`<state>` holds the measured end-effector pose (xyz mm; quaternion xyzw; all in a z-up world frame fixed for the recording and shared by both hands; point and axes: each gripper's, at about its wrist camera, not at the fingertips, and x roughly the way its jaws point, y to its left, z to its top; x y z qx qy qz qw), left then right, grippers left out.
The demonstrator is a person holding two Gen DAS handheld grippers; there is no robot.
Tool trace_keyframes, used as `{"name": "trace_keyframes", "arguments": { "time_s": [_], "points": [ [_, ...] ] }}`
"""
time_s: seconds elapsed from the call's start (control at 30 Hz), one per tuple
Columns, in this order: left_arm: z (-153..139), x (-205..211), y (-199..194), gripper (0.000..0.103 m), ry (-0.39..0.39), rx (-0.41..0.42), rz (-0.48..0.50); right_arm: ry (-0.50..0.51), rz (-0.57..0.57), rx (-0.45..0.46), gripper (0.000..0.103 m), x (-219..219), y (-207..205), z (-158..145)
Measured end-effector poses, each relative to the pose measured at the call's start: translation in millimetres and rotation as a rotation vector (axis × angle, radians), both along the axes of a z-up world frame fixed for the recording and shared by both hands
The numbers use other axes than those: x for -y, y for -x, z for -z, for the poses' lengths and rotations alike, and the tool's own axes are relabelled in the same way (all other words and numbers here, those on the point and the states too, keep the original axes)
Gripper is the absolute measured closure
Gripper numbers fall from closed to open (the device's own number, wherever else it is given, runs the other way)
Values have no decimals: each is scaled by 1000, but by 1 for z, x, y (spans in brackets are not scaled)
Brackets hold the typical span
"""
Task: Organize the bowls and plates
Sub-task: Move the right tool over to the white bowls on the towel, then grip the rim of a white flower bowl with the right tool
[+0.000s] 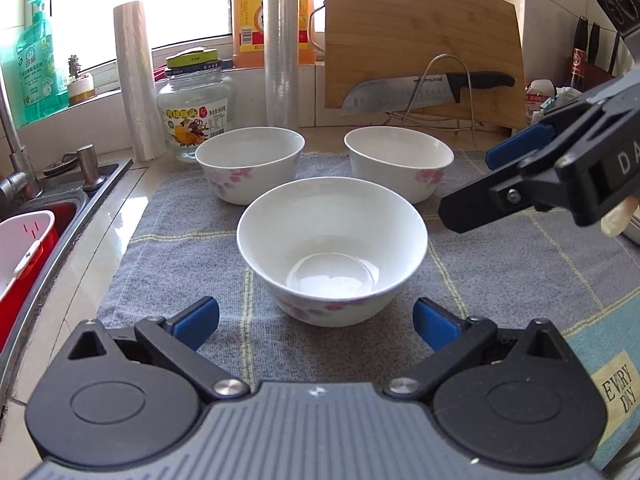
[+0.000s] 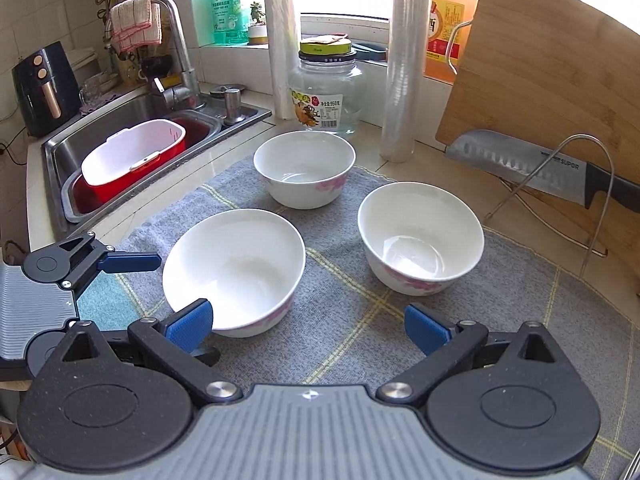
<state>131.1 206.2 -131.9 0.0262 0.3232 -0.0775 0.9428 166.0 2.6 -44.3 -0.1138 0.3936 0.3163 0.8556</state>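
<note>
Nearest bowl [image 1: 332, 250], centre frame on the grey cloth [image 1: 180, 220], stands apart from two further bowls [image 1: 250, 170] [image 1: 400, 162] at upper centre. Left gripper [image 1: 316, 318] is released, straddling it; right gripper [image 2: 308, 330] is likewise spread and empty. Pinching one rim wall squarely should permit clean nesting.

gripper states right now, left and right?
Left gripper: open, empty, nearest bowl just ahead between its fingers.
Right gripper: open, holding nothing.
</note>
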Motion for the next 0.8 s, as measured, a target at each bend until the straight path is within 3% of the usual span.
{"name": "trace_keyframes", "arguments": {
  "time_s": [0.4, 0.5, 0.8],
  "points": [
    [5, -1, -12, 3, -2, 13, 59, -1, -70, -32, 2, -34, -20, 14],
    [5, -1, -13, 11, -8, 17, 74, 2, -87, -44, 5, -41, -25, 18],
    [5, -1, -13, 14, -18, 24, 108, 11, -117, -88, 18, -53, -37, 29]
  ]
}}
